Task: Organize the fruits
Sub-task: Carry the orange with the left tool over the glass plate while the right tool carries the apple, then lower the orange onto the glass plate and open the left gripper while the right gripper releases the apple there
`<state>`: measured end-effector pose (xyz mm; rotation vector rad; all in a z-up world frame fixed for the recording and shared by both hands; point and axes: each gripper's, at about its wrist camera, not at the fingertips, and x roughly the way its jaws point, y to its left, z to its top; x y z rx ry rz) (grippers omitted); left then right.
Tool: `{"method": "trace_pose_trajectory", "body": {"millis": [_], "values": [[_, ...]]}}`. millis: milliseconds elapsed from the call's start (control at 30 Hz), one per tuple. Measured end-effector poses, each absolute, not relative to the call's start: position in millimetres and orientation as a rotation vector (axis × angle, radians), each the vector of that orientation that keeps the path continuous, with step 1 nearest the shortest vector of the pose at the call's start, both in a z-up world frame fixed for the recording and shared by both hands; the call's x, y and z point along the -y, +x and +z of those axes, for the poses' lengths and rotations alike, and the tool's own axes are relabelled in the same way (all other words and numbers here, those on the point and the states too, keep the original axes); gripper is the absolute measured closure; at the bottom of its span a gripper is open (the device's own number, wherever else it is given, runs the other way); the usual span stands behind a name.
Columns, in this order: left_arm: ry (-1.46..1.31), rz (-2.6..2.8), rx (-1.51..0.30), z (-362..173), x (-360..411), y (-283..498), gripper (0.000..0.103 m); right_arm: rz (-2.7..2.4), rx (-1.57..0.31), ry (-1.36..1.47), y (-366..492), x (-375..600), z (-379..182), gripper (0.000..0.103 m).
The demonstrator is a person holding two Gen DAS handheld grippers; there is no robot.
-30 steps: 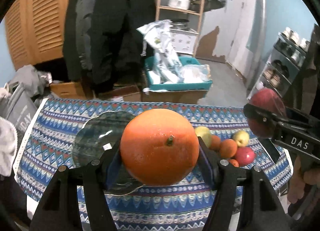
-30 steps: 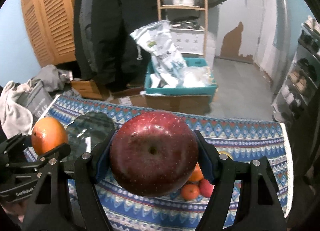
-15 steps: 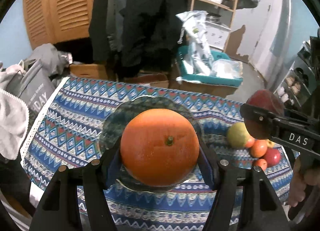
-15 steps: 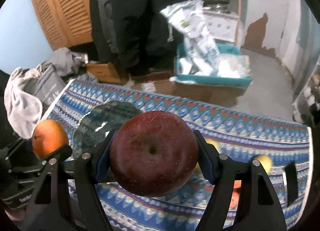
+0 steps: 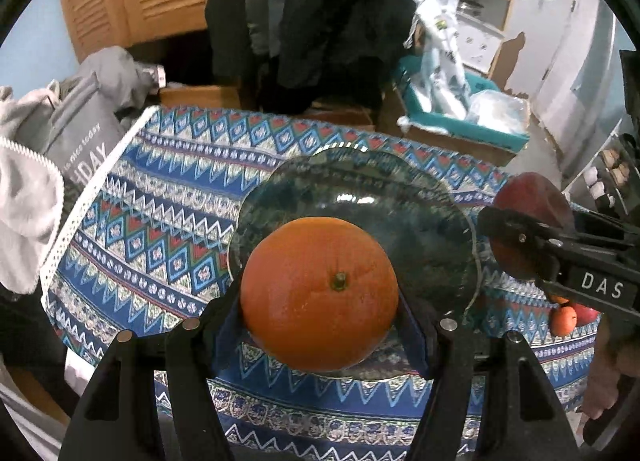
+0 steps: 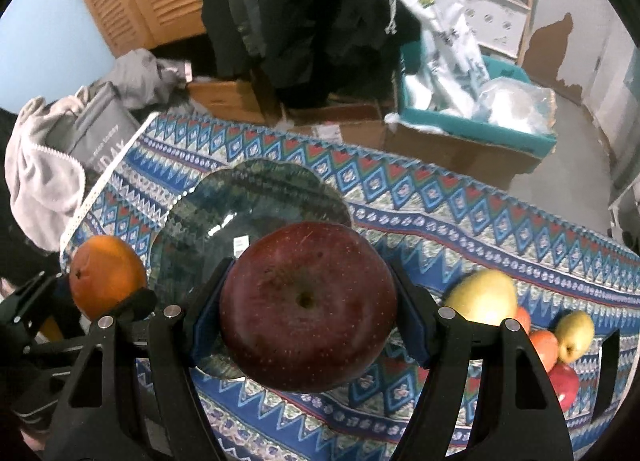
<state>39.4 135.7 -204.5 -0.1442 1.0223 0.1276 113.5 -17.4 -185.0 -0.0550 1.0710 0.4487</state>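
**Both grippers loaded above the glass plate**

The left gripper [image 5: 320, 301] is clenched on a large round orange [image 5: 319, 293], its blue-padded fingers [image 5: 412, 335] pressing the fruit from either side, stem end facing the camera. In the left wrist view the orange sits in front of the near part of a dark, translucent scalloped glass plate [image 5: 384, 197], which lies on a blue, white and red zigzag-patterned tablecloth [image 5: 160, 229]. How high the orange is above the plate cannot be told.

The right gripper [image 6: 308, 321] grasps a big dark-red speckled apple [image 6: 308, 317] the same way, at the plate's near right edge. The left gripper and its orange show at the left of that view.

On the cloth to the right lies a small pile of remaining fruit [image 6: 548, 341]: a large yellow-green one, a smaller yellow one, small orange ones and a red one, touching each other and well apart from the plate.

Beyond the table's far edge stands a teal crate of plastic bags [image 6: 480, 117].
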Motion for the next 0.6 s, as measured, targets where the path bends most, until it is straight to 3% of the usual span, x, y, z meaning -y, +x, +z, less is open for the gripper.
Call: {"method": "trace_pose_trajectory", "body": {"millis": [600], "values": [[-0.167,0.143,-1.211,-266.3,-145.8,50.4,0.034,0.496,-1.208,-0.119,120.7,-12.0,-242.6,0.029]]}}
